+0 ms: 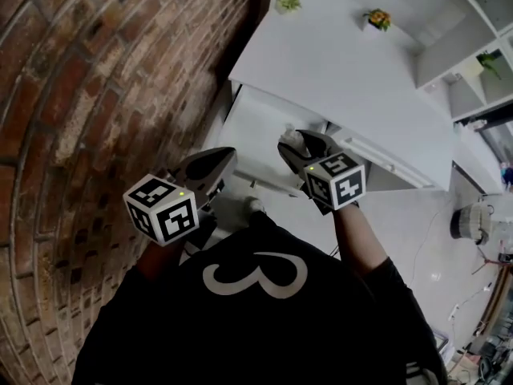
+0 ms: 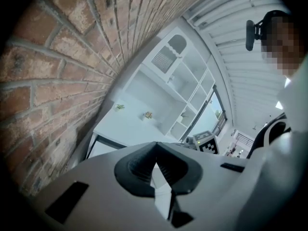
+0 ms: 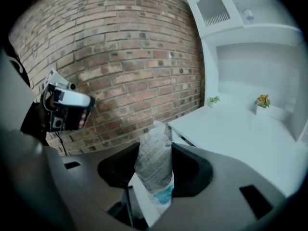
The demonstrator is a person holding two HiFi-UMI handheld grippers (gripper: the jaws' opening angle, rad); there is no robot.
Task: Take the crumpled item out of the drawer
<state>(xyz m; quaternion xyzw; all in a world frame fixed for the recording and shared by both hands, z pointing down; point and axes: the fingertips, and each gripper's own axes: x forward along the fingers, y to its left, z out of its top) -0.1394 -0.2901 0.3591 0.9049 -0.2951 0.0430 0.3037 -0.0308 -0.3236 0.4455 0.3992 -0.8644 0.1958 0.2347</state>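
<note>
Risk: right gripper [image 3: 155, 147] jaws pinch crumpled paper [image 3: 153, 170] above drawer [image 1: 255, 131]; soft, it may slip back in; left gripper [image 2: 155, 159] jaws together, empty.

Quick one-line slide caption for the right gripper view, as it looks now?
Right gripper shut on the crumpled paper item, brick wall behind, white desk at right.

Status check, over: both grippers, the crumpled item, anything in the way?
Right gripper shut on crumpled item, out of the open drawer. Left gripper shut, empty. Nothing seen in the way.
</note>
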